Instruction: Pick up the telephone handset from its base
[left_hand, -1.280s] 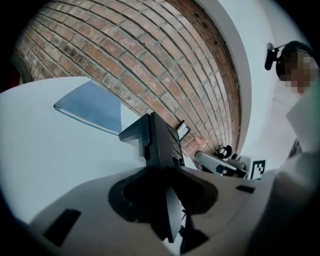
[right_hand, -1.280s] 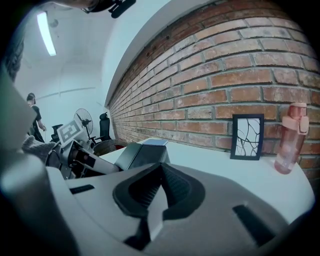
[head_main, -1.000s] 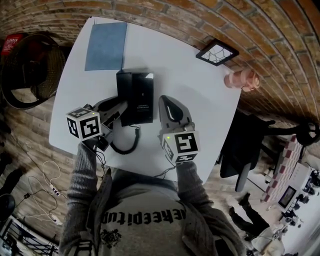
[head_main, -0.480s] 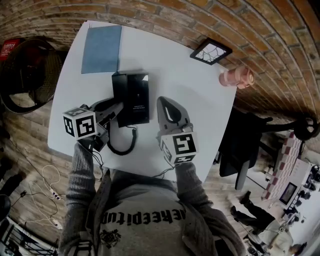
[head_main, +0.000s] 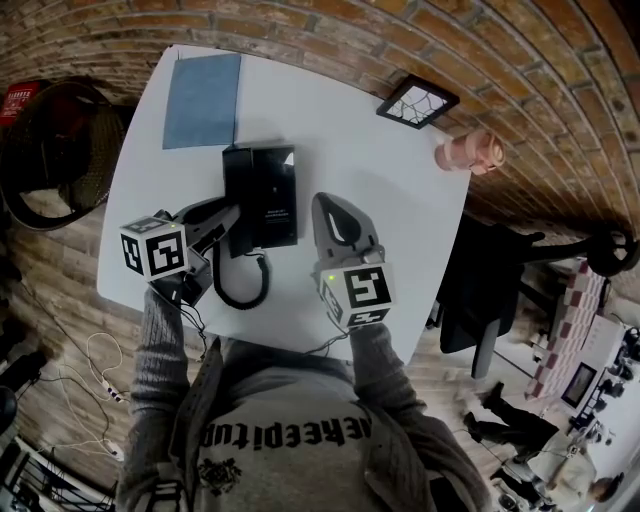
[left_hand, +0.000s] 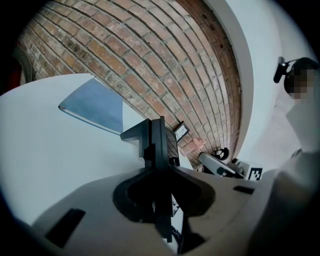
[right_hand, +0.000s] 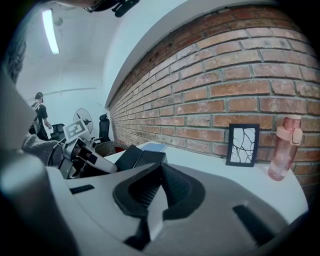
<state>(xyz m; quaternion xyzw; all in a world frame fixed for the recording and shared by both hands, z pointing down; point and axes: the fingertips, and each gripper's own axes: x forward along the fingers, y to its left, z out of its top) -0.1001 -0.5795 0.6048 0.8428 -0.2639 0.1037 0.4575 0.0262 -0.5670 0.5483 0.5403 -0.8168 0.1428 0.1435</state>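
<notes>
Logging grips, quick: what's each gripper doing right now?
Left gripper: jaws have just been closing, now shut on the telephone handset.
Right gripper: shut, empty.

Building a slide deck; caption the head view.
Left gripper, jaws just closing on the handset between them, beside the telephone base; right gripper shut, empty.

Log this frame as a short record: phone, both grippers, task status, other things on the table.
handset: black, between the left gripper's jaws, at the base's left side
base: black, on the white table
left gripper: jaws have just been closing; pads on the handset
right gripper: jaws together, empty, right of the base
cord: coiled, on the person's side of the base
lift: cannot tell
others: blue sheet, framed picture, pink bottle
</notes>
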